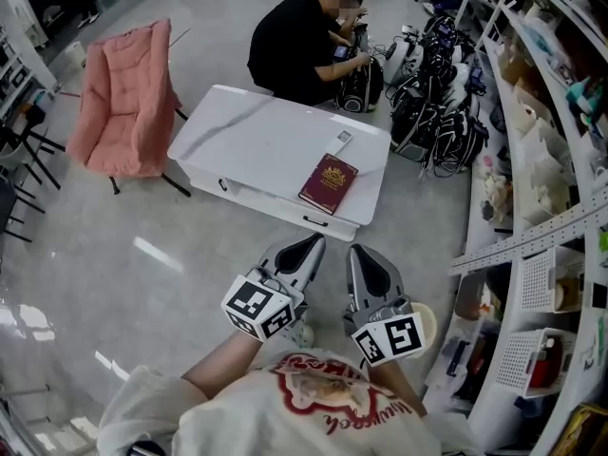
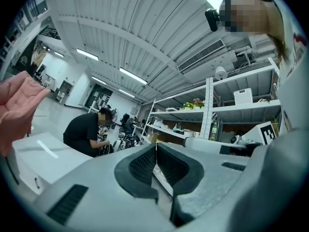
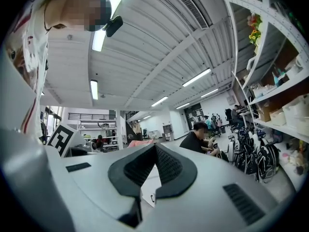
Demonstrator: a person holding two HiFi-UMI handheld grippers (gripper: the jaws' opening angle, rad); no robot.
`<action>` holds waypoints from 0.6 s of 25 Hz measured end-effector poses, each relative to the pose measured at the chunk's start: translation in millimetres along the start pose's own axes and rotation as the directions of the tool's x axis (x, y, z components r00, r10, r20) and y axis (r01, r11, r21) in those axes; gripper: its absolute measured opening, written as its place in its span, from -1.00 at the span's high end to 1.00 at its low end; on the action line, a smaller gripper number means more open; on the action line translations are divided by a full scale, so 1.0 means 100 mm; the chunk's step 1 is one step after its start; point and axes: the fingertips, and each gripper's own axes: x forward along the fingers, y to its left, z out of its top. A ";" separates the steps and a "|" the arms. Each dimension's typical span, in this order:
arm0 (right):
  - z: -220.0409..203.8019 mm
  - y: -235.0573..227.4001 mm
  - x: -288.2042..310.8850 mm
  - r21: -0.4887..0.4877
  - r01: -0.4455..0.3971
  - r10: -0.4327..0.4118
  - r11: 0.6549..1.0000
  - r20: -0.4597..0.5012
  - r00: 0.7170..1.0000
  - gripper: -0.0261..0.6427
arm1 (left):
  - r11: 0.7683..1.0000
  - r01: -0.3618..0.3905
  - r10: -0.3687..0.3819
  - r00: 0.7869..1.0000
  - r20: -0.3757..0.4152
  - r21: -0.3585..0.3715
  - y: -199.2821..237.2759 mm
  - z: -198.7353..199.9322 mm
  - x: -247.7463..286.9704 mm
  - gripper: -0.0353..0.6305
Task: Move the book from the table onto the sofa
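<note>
One pink sofa (image 1: 123, 103) stands on the floor well off the white desk's (image 1: 256, 141) left end. On the desk the dark red book (image 1: 328, 182) lies flat by the near edge, toward the right corner. Short of that edge, the left hand-held gripper (image 1: 309, 245) and right hand-held gripper (image 1: 361, 255) point at it, jaws together and empty. This looks like the approach; next, jaws must part and pinch the book's near edge.

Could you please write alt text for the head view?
A red book lies near the right end of a white table. Below it, the left gripper and right gripper, both shut and empty, point toward the table. A pink sofa stands left of the table; a person crouches beyond it.
</note>
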 end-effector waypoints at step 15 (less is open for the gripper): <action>0.03 -1.08 1.61 -0.021 0.081 -0.081 0.997 0.018 0.997 0.93 | 0.997 0.069 -0.069 0.998 -0.010 0.017 1.33 0.40 1.46 0.88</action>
